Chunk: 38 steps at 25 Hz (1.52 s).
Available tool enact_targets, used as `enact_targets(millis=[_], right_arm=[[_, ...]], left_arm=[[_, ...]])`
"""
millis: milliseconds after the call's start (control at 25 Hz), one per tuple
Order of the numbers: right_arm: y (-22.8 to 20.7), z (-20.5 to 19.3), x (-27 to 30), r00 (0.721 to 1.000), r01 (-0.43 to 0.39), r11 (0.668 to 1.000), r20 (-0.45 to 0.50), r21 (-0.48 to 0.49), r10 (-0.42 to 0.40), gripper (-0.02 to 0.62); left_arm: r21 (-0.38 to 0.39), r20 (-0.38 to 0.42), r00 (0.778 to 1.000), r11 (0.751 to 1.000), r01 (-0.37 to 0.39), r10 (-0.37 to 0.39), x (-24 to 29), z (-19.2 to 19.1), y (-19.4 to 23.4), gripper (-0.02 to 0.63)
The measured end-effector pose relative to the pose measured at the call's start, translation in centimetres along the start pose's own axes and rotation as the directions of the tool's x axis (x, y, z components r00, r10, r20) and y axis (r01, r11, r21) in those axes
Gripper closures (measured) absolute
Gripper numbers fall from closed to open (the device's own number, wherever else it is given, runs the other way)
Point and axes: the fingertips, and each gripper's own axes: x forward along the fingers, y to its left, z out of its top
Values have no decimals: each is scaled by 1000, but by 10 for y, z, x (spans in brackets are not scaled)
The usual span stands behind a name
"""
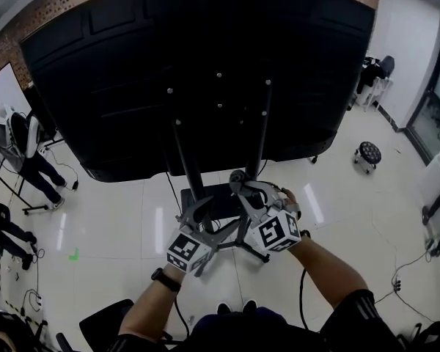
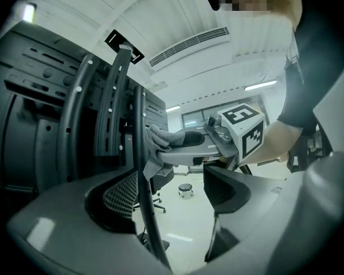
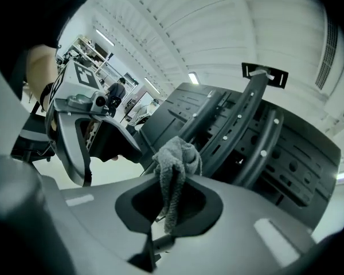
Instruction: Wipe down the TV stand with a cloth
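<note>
Right gripper (image 3: 169, 202) clenched on cloth (image 3: 175, 159).
Cloth touches the TV stand (image 3: 258, 125); left gripper (image 2: 172, 199) jaws apart, a thin stand pole (image 2: 140, 153) passing between them.

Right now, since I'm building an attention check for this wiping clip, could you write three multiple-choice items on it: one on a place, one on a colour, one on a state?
1. Where is the cloth?
A. on the floor
B. in the right hand-held gripper
C. on the stool

2. What colour is the cloth?
A. red
B. grey
C. yellow

3. How do the left hand-held gripper's jaws stand?
A. apart
B. shut on the cloth
C. shut on a cable

Key:
1 B: the right gripper view shows it pinched between those jaws.
2 B: it looks grey in both gripper views.
3 A: a wide gap shows between them, with only a thin stand pole beside one jaw.
</note>
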Motion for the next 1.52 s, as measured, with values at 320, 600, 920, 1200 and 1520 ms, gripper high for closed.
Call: enact_targets(millis=[320, 600, 920, 1200, 1520], right_arm=[[-61, 46, -26, 996, 84, 990, 25, -112, -81, 575], [-144, 93, -38, 986, 158, 966, 77, -203, -145, 575], [-210, 127, -36, 984, 160, 940, 128, -300, -126, 575], [-251, 125, -22, 990, 127, 913, 99, -387, -96, 574], [-275, 109, 6, 997, 72, 891, 49, -448, -56, 574]], left_arm=[[126, 34, 997, 990, 59, -63, 11, 57, -5, 227], [192, 76, 995, 980, 51, -67, 35, 117, -3, 227], [270, 149, 989, 963, -22, -19, 71, 188, 14, 227], [303, 164, 986, 950, -78, 29, 96, 219, 25, 227], [297, 177, 981, 947, -124, 73, 117, 229, 45, 227]])
